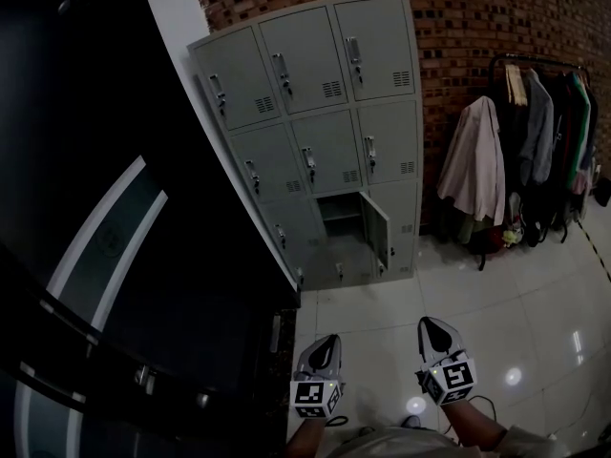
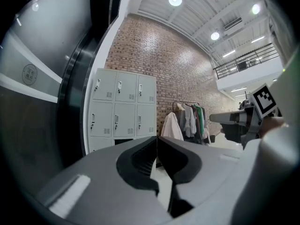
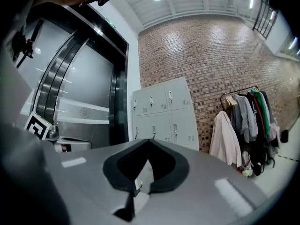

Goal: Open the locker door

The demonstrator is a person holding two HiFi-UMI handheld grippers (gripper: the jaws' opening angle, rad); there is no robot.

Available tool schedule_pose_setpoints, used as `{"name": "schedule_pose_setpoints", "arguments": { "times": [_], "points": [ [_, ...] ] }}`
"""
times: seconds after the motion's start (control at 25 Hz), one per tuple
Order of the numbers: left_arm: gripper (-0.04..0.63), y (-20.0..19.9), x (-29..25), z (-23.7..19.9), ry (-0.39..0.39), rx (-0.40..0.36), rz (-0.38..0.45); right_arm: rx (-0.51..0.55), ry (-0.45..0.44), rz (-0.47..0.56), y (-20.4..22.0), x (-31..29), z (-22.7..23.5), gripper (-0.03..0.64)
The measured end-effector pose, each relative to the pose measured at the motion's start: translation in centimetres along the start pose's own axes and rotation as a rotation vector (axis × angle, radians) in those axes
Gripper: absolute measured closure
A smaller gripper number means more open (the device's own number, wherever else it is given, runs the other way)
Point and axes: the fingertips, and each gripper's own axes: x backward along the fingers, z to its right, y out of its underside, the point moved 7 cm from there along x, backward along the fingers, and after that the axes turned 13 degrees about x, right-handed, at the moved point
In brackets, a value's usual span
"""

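Start at the tools. Your left gripper (image 1: 328,344) has its jaws pressed together at the tips, with nothing between them. Your right gripper (image 1: 431,328) matches it, tips meeting and empty. They sit side by side, low in front of you, both pointing forward and neither touching anything.

Under them is the floor (image 1: 516,303), pale glossy tiles picking up bright spots from the lights overhead.

Look ahead and there's the locker bank (image 1: 315,93), grey metal, three across and three high, backed against the brick wall (image 1: 477,17) and well apart from both grippers. In the bottom row, the middle door (image 1: 375,232) stands swung out to the right, and the open compartment (image 1: 337,208) behind it shows a shelf inside. The other doors look shut, each with a latch and a small vent.

On your left a dark glossy panel (image 1: 86,160) with pale curved stripes runs close alongside you, and a white pillar (image 1: 177,27) stands between it and the lockers. On your right, near the lockers, a clothes rack (image 1: 549,122) is full of hanging garments, with a pale coat (image 1: 474,160) at its near end. A yellow line (image 1: 601,251) crosses the tiles at the far right.

Up top, from the left gripper view, there's a white ribbed ceiling with round lights (image 2: 175,0) and a railed balcony (image 2: 243,64).
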Motion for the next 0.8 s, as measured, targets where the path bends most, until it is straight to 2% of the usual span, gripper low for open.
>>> {"name": "schedule_pose_setpoints", "arguments": {
  "times": [0.8],
  "points": [
    [0.52,-0.5,1.9,1.1,0.039,0.005,-0.001,0.02,0.01,0.003,-1.3,2.0,-1.5,0.617]
  ]
}}
